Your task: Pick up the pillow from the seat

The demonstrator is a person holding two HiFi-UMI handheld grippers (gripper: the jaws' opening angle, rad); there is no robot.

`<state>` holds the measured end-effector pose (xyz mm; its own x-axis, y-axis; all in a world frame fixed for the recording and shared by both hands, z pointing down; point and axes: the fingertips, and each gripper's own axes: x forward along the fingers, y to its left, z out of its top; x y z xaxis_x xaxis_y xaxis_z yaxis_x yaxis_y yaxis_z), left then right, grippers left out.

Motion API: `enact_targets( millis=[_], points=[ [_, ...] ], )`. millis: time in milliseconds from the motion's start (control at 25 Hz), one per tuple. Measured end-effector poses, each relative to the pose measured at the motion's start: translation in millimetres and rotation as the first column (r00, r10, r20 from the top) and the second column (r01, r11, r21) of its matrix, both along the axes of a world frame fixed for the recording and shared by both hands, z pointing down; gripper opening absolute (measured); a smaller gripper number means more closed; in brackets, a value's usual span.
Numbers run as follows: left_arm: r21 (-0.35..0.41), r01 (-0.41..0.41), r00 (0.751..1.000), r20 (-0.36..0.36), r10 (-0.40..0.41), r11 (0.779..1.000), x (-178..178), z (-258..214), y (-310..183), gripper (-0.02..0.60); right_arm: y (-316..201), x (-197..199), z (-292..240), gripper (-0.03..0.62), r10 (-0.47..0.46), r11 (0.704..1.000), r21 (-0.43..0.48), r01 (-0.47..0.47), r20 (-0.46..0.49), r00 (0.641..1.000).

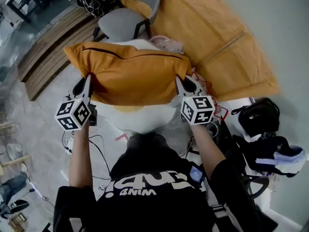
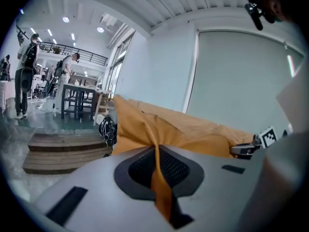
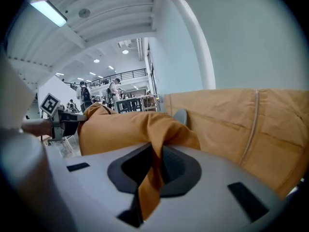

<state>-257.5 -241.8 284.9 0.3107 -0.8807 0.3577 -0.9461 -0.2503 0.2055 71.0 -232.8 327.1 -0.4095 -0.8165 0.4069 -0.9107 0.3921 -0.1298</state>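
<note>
An orange pillow (image 1: 130, 74) with a dark zip along its far edge hangs lifted over a white round seat (image 1: 140, 120) in the head view. My left gripper (image 1: 87, 83) is shut on the pillow's near left corner, and my right gripper (image 1: 183, 85) is shut on its near right corner. In the left gripper view a fold of the orange pillow (image 2: 159, 178) is pinched between the jaws. The right gripper view shows the same: the pillow's cloth (image 3: 152, 173) is bunched and clamped in the jaws.
A grey chair (image 1: 128, 13) stands beyond the pillow, beside an orange fabric wall panel (image 1: 217, 37). Black bags (image 1: 260, 124) lie on the floor at the right. Wooden steps (image 1: 53, 52) run at the left. Cables (image 1: 96, 144) trail near the seat. People stand far off (image 2: 24, 76).
</note>
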Motion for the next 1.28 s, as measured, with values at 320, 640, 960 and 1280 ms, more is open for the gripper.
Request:
enact_targets(
  millis=[320,640,960,1280],
  points=[
    [0.151,-0.024,1.0,0.019,0.021,0.988,2.7,-95.8,59.9,0.02,35.7,-0.2,-90.5,0.055,-0.059,0.992,0.116,0.055,0.03,0.998],
    [0.228,-0.02,1.0,0.017,0.016,0.973,10.6,-142.4,91.0,0.02,45.1,1.0,-144.0,0.055,-0.092,0.969,0.232,0.079,0.043,0.995],
    [0.275,-0.017,1.0,-0.016,0.023,0.961,5.4,-142.4,98.5,0.021,48.5,-4.8,-141.8,0.055,-0.119,0.965,0.242,0.105,0.045,0.992],
    [0.256,-0.023,0.999,-0.022,0.03,0.966,2.4,-136.8,100.4,0.02,49.0,-8.7,-138.2,0.055,-0.12,0.968,0.229,0.105,0.05,0.992]
  ],
)
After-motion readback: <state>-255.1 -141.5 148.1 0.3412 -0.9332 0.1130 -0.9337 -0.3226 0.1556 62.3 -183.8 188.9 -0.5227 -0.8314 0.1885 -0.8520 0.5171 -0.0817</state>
